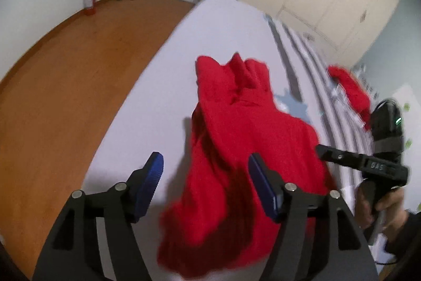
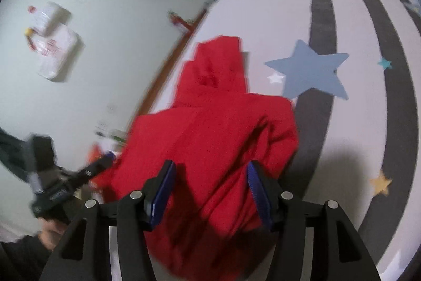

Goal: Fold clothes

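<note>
On the bed (image 1: pixel 163 65) lies a red hoodie (image 1: pixel 244 149), bunched — both tools, left tool (image 1: pixel 205 175) and right tool (image 2: pixel 209 185), hover wide above it, gripping nothing. Judging so, next comes pinching an edge to fold.

A red hoodie (image 1: pixel 236 149) (image 2: pixel 210 144) lies bunched and creased on the pale sheet, hood end pointing away from both cameras, its body heaped in loose folds. A second red piece (image 1: pixel 352 91), blurred, is perhaps a sleeve.
</note>
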Demonstrator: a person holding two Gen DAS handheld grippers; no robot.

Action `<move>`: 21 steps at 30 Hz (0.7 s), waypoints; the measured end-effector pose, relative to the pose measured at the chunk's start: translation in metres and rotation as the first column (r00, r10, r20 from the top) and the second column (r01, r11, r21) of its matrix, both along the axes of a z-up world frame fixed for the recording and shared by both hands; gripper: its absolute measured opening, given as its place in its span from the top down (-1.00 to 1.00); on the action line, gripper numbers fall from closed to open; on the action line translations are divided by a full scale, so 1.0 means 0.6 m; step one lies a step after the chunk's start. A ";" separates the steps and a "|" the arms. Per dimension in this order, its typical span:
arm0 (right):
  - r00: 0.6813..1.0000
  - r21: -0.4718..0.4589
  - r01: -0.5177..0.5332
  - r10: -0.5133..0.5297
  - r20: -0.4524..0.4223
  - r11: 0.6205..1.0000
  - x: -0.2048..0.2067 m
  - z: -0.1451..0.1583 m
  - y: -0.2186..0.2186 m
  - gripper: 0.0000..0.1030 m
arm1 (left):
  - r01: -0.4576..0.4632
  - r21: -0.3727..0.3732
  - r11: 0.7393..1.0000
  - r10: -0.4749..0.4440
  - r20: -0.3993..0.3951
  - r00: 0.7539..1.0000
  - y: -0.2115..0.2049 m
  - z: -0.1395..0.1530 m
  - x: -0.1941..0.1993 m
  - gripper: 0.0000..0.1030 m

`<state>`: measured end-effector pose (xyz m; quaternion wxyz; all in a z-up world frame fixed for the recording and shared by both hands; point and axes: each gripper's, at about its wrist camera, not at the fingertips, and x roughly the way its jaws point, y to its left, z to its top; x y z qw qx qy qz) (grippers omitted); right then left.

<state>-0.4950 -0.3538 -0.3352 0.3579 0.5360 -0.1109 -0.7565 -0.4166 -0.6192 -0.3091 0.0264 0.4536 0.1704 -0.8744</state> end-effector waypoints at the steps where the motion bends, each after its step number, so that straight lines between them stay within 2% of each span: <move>1: 1.000 0.035 0.026 -0.026 -0.010 0.999 -0.005 -0.003 -0.001 -0.02 | 0.014 -0.003 1.000 -0.014 0.012 1.000 -0.001 -0.005 -0.017 -0.25; 4: 0.996 0.090 0.078 -0.075 -0.041 0.993 -0.010 -0.008 -0.002 -0.07 | 0.059 0.012 0.998 -0.060 0.055 0.997 0.003 -0.024 -0.064 -0.25; 8: 0.992 0.137 0.128 -0.125 -0.035 0.982 -0.017 -0.031 -0.008 -0.40 | 0.108 0.015 0.994 -0.109 0.081 0.991 0.014 -0.044 -0.079 -0.25; 10: 0.989 0.127 0.150 -0.148 -0.030 0.980 -0.020 -0.042 -0.007 -0.42 | 0.147 0.005 0.989 -0.147 0.067 0.987 0.022 -0.047 -0.080 0.32; 11: 0.987 0.106 0.155 -0.150 -0.050 0.982 -0.018 -0.043 -0.008 -0.31 | 0.167 -0.020 0.986 -0.166 0.044 0.985 0.030 -0.041 -0.076 0.45; 12: 0.989 0.085 0.141 -0.136 -0.063 0.986 -0.017 -0.042 -0.011 -0.11 | 0.183 -0.048 0.982 -0.182 0.024 0.983 0.039 -0.035 -0.072 0.68; 13: 0.990 0.068 0.126 -0.121 -0.073 0.990 -0.015 -0.040 -0.014 0.32 | 0.198 -0.077 0.977 -0.198 0.004 0.980 0.048 -0.029 -0.067 0.71; 15: 0.992 0.056 0.099 -0.094 -0.087 0.994 -0.014 -0.034 -0.018 0.55 | 0.190 -0.083 0.978 -0.192 -0.018 0.981 0.049 -0.023 -0.061 0.75; 18: 0.983 0.044 0.079 -0.070 -0.171 0.996 -0.007 -0.002 -0.017 0.60 | 0.138 -0.059 0.989 -0.143 -0.085 0.986 0.034 -0.001 -0.052 0.77; 21: 0.962 0.004 0.055 -0.052 -0.270 0.998 -0.010 0.047 -0.022 0.60 | 0.088 -0.082 0.993 -0.101 -0.175 0.979 0.021 0.040 -0.057 0.77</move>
